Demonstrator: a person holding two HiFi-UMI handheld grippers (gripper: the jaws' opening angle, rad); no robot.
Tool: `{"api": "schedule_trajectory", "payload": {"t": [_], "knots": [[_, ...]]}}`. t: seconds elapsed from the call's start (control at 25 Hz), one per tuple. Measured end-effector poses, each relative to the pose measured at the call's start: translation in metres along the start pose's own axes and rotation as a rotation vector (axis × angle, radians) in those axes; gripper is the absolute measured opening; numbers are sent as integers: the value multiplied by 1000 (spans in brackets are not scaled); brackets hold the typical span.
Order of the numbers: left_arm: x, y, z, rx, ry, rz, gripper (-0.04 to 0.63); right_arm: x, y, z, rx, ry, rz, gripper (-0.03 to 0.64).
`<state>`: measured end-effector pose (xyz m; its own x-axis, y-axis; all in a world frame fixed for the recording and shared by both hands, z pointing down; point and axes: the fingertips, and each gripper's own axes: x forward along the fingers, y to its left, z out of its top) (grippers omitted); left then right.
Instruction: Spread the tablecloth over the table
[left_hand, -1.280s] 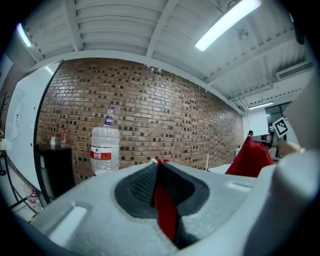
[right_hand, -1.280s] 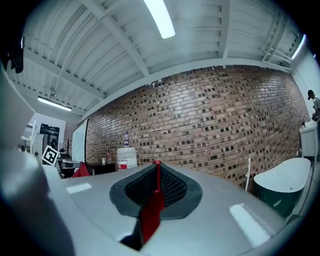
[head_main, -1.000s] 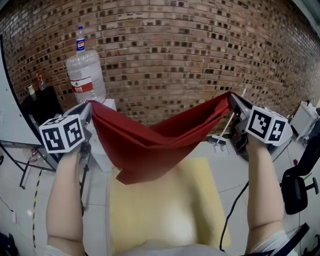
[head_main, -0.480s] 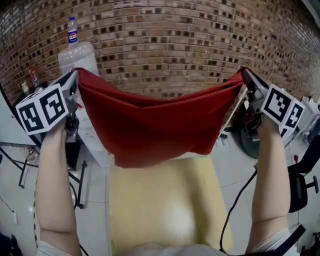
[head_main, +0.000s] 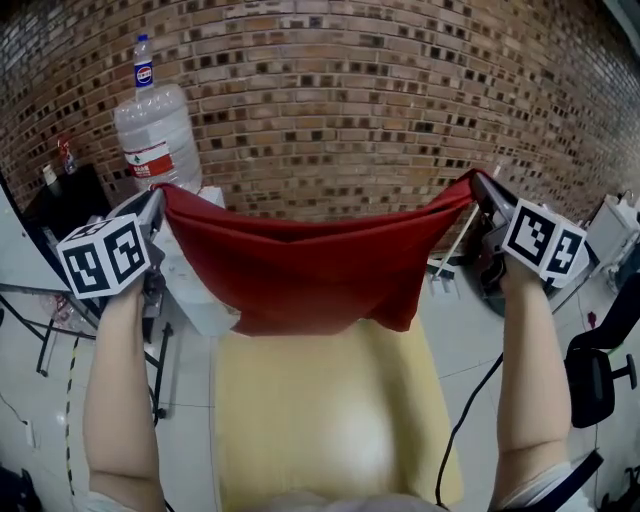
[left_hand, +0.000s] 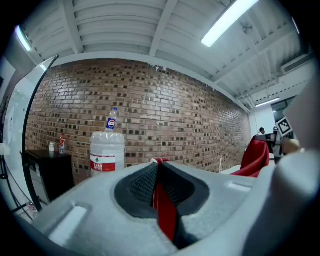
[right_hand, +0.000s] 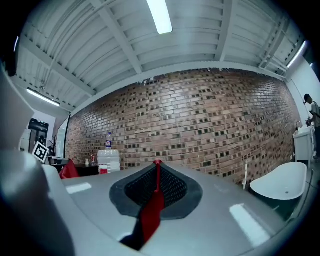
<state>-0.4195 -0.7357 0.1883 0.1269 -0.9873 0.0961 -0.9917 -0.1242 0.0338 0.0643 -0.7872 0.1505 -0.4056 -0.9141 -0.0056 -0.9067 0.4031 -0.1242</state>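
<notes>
- Brown brick wall (head_main: 350, 100) fills the background across all three views, behind everything else.
- Pale yellow table (head_main: 330, 420) stands directly below the person, its top bare from the near edge up to where the cloth hangs in front of the far end.
- Red tablecloth (head_main: 310, 275) is held up in the air between the two grippers, stretched by its upper corners and sagging in the middle. Its lower hem hangs at the table's far end, and whether it touches the top cannot be told.
- Clear water-cooler jug (head_main: 158, 140) with a red label stands at the left by the wall, beyond the left gripper.
- Left gripper (head_main: 160, 195), carrying its marker cube (head_main: 103, 257), has its jaws clamped on the cloth's left corner. In the left gripper view a red strip runs between the closed pads (left_hand: 135, 182).
- Right gripper (head_main: 478, 180), with its own marker cube (head_main: 543, 243), likewise pinches the right corner. The right gripper view shows red fabric squeezed between the pads (right_hand: 172, 187).
- A small blue-labelled bottle (head_main: 144, 65) sits on top of the jug.
</notes>
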Motion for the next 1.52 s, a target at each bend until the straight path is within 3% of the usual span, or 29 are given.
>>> {"api": "schedule_trajectory", "payload": {"t": [0.24,0.64,0.88,1.52], "knots": [[9,10,-77,-57,141,7,25,11,-10,-57,19,115,-20,8],[-21,5,-151,-82,237,23,23,-17,-32,-133,73,244,-59,8],[-67,-7,-175,-86,255,33,23,-67,-32,-157,162,238,-54,8],[-256,-79,-268,-162,334,101,25,-259,-2,-238,186,337,-50,8]]}}
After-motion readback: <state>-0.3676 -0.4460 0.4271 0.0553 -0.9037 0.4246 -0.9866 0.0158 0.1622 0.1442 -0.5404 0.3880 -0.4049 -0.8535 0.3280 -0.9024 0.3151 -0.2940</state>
